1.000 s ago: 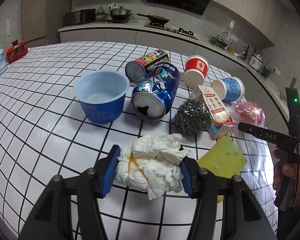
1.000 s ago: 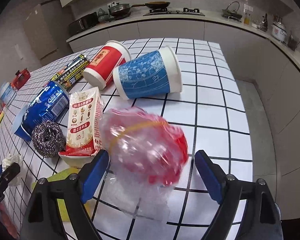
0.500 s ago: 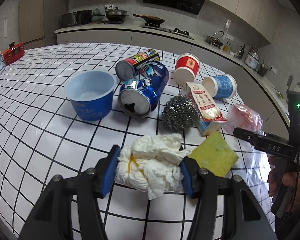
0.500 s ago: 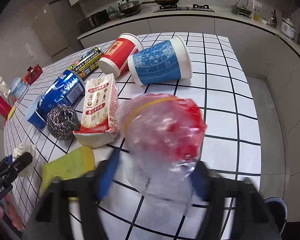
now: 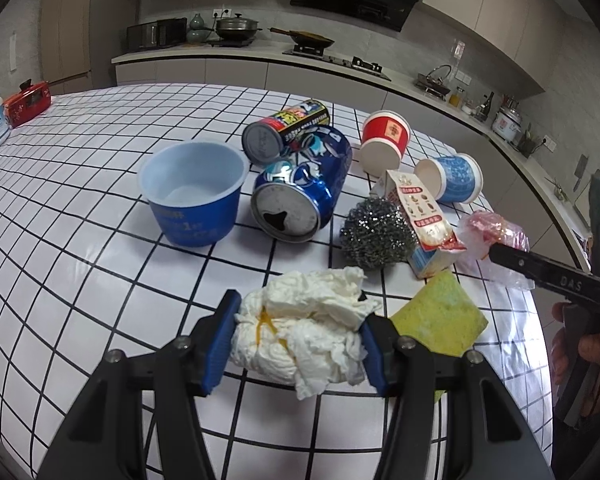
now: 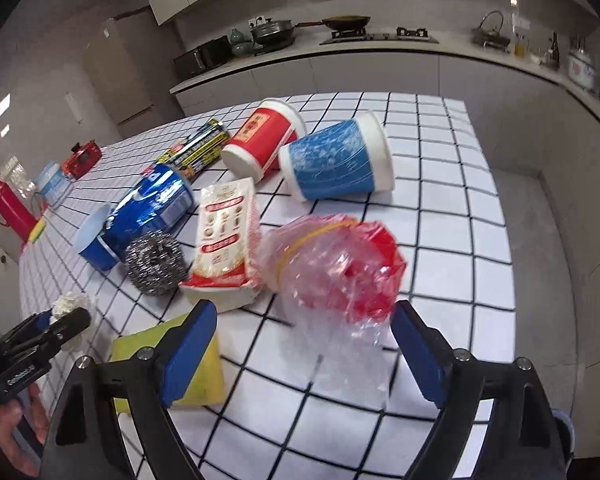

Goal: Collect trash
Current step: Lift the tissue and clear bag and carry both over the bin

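Observation:
My left gripper (image 5: pixel 298 342) is shut on a crumpled white tissue (image 5: pixel 300 332) with a yellow stain, just above the grid-patterned table (image 5: pixel 80 240). My right gripper (image 6: pixel 304 348) is open, its blue pads on either side of a red and clear plastic bag (image 6: pixel 336 268) lying on the table, not touching it. The bag also shows in the left wrist view (image 5: pixel 492 236), behind the right gripper's finger. A yellow sponge (image 5: pixel 440 316) lies between the two grippers.
Trash lies in a cluster: a blue bowl (image 5: pixel 194 192), a blue can (image 5: pixel 304 196), a dark can (image 5: pixel 286 130), a steel scourer (image 5: pixel 376 234), a milk carton (image 6: pixel 226 240), a red cup (image 6: pixel 264 138) and a blue cup (image 6: pixel 336 162). The table's right edge (image 6: pixel 504 240) drops to the floor.
The right gripper closed toward the bag half a second ago and now stands open again, drawn back a little. The left gripper keeps the tissue and has shifted slightly.

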The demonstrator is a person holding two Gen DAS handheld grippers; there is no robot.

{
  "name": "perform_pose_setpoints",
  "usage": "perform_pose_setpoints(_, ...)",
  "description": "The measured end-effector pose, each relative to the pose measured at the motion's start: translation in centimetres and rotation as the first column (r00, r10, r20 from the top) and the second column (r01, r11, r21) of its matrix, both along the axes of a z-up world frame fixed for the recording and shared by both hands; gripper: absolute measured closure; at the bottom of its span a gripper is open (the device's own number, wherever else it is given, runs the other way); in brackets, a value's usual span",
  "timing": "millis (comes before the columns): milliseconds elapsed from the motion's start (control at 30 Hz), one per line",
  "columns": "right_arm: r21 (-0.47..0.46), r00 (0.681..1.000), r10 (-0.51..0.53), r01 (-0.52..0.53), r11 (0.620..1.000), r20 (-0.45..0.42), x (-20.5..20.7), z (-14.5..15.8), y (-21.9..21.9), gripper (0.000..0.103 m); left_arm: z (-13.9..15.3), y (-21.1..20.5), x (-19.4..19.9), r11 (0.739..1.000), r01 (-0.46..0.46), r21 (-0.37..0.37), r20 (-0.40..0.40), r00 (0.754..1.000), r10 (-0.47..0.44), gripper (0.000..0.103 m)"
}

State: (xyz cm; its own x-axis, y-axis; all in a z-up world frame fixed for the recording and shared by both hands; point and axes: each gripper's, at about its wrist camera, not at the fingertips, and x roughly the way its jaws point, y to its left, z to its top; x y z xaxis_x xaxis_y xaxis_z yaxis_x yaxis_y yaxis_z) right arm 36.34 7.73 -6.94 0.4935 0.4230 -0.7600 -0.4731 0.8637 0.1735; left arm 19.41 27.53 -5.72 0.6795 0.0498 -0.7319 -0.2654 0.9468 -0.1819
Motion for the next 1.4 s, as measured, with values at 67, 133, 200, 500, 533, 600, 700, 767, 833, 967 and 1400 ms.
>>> perform_pose_setpoints(67, -0.003, 1.000, -0.013, 0.013, 1.000, -0.009, 0.9, -0.4, -0.2, 0.013, -0.1, 0.0, 0.0, 1.000, 0.002, 0.001, -0.002, 1.000, -0.002, 0.047)
perform_pose_setpoints(133, -0.016, 1.000, -0.025, 0.025, 1.000, -0.017, 1.9, -0.9, -0.3, 0.013, -0.2, 0.0, 0.0, 1.000, 0.001, 0.003, -0.007, 1.000, -0.001, 0.047)
perform_pose_setpoints(200, -0.011, 0.999, -0.030, 0.030, 0.999, -0.022, 2.5, -1.2, -0.6, 0.013, -0.3, 0.1, -0.1, 1.000, -0.002, 0.005, -0.013, 1.000, 0.002, 0.047)
perform_pose_setpoints(500, 0.087, 0.994, 0.067, -0.059, 0.994, -0.089, 0.4, -0.1, -0.2, 0.021, -0.4, 0.0, 0.3, 1.000, -0.010, -0.003, -0.010, 1.000, 0.010, 0.047)
perform_pose_setpoints(533, 0.060, 0.996, 0.068, -0.065, 0.996, -0.062, 0.2, 0.2, -0.1, 0.021, -0.3, -0.1, 0.4, 1.000, -0.008, -0.004, -0.008, 1.000, 0.008, 0.047)
perform_pose_setpoints(600, 0.005, 0.998, 0.067, -0.067, 0.998, -0.011, 0.4, 0.5, 0.1, 0.021, -0.4, -0.3, 0.4, 1.000, -0.005, -0.004, -0.007, 1.000, 0.005, 0.047)
perform_pose_setpoints(700, -0.014, 0.997, 0.069, -0.069, 0.997, -0.016, 2.1, -0.1, 0.6, 0.020, -0.5, -0.7, 0.6, 1.000, -0.001, 0.007, -0.013, 1.000, 0.001, 0.047)
perform_pose_setpoints(767, -0.013, 0.995, 0.084, -0.085, 0.996, -0.045, 3.1, -1.0, 1.2, 0.020, -0.7, -0.8, 0.7, 1.000, -0.001, 0.010, -0.021, 1.000, 0.001, 0.047)
perform_pose_setpoints(833, -0.014, 0.993, 0.098, -0.099, 0.995, -0.061, 3.4, -1.5, 1.5, 0.026, -0.8, -0.9, 0.7, 1.000, 0.000, 0.018, -0.027, 1.000, 0.001, 0.047)
perform_pose_setpoints(967, 0.023, 0.992, 0.104, -0.103, 0.994, -0.074, 3.1, -1.2, 1.4, 0.036, -0.8, -1.1, 0.7, 1.000, 0.000, 0.021, -0.028, 1.000, 0.001, 0.047)
perform_pose_setpoints(1400, 0.044, 0.998, 0.064, -0.065, 0.997, 0.023, -2.1, 2.3, -2.6, 0.039, 0.9, -4.5, 0.3, 0.999, 0.030, 0.040, 0.014, 0.999, -0.031, 0.047)
